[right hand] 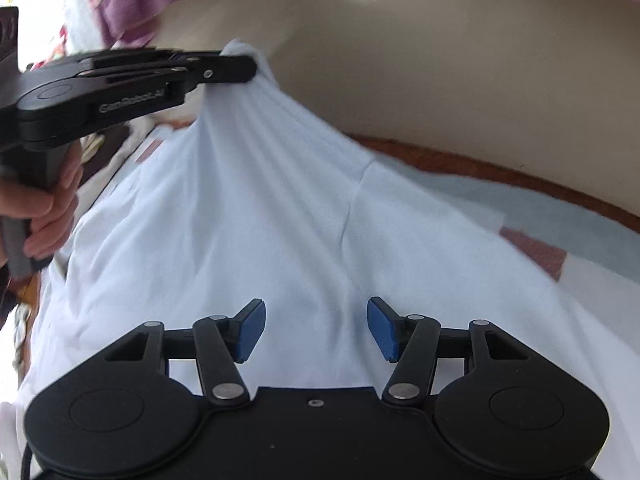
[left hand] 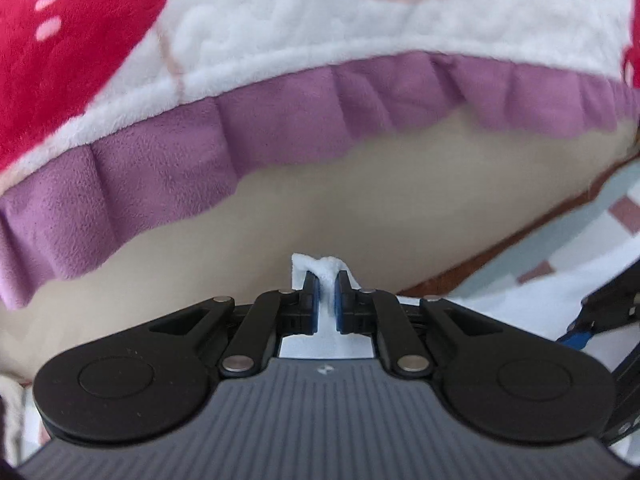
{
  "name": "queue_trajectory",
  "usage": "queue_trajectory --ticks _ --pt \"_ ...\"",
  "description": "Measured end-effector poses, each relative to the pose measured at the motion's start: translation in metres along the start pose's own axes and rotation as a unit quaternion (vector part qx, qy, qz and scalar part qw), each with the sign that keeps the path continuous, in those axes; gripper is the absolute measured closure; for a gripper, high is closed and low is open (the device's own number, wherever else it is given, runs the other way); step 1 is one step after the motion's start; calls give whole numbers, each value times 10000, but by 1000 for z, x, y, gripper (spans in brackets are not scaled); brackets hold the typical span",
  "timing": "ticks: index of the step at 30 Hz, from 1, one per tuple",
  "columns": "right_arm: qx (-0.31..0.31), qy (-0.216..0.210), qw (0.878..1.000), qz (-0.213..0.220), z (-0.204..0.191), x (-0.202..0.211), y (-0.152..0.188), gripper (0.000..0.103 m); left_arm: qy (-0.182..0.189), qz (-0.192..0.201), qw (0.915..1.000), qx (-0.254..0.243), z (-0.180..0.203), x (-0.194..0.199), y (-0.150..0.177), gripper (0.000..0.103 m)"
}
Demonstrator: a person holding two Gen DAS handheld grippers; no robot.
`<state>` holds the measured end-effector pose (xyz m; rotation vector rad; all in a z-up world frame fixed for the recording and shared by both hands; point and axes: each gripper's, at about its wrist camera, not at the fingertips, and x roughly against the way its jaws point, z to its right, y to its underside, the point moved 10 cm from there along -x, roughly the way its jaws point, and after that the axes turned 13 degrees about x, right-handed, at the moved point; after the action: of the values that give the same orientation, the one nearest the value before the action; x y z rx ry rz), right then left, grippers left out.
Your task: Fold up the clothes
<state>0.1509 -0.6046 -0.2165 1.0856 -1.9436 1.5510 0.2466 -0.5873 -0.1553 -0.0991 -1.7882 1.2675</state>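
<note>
A white garment (right hand: 256,232) lies spread over the patterned surface, and one edge of it is pulled up into a peak. My left gripper (left hand: 327,285) is shut on that edge; a tuft of the white garment (left hand: 320,266) sticks out between its blue pads. In the right wrist view the left gripper (right hand: 244,65) comes in from the left, held by a hand (right hand: 48,208), with the cloth stretched up to its tips. My right gripper (right hand: 316,328) hovers open above the middle of the garment, nothing between its blue pads.
A fleece blanket (left hand: 280,40) in red and white with a purple ruffled hem (left hand: 168,160) hangs ahead. Below it is a beige panel (left hand: 320,208) with a brown edge (right hand: 480,164). A checked cover (right hand: 532,248) in pale blue and dusky red lies under the garment.
</note>
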Motion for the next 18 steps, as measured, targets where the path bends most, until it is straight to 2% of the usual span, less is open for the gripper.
queue_trajectory --ticks 3,4,5,6,8,10,11,15,18 --pt "218 586 9977 266 14 -2 -4 48 -168 -62 9995 268 -8 -19 -2 89" --pt "248 635 9971 346 16 -3 -5 48 -188 -112 9991 368 -10 -24 -2 88" --pt "224 672 9966 412 18 -2 -6 49 -226 -82 9988 428 -12 -23 -2 84" --pt "265 939 9943 428 24 -2 -6 48 -266 -47 9985 485 -15 -22 -3 78" --pt "351 1449 9878 459 34 -1 -6 50 -345 24 9976 599 -19 -20 -3 43" --pt "519 1439 9870 484 33 -2 -6 50 -650 83 9963 548 -35 -9 -3 24" --pt "493 1442 9872 470 33 -2 -6 50 -813 68 9953 517 -45 -4 -1 19" --pt "790 1687 9821 295 26 -9 -8 50 -1536 -73 9866 545 -99 19 12 16" --pt "781 1830 9796 283 26 -5 -15 50 -2074 -637 9658 1416 -162 33 51 15"
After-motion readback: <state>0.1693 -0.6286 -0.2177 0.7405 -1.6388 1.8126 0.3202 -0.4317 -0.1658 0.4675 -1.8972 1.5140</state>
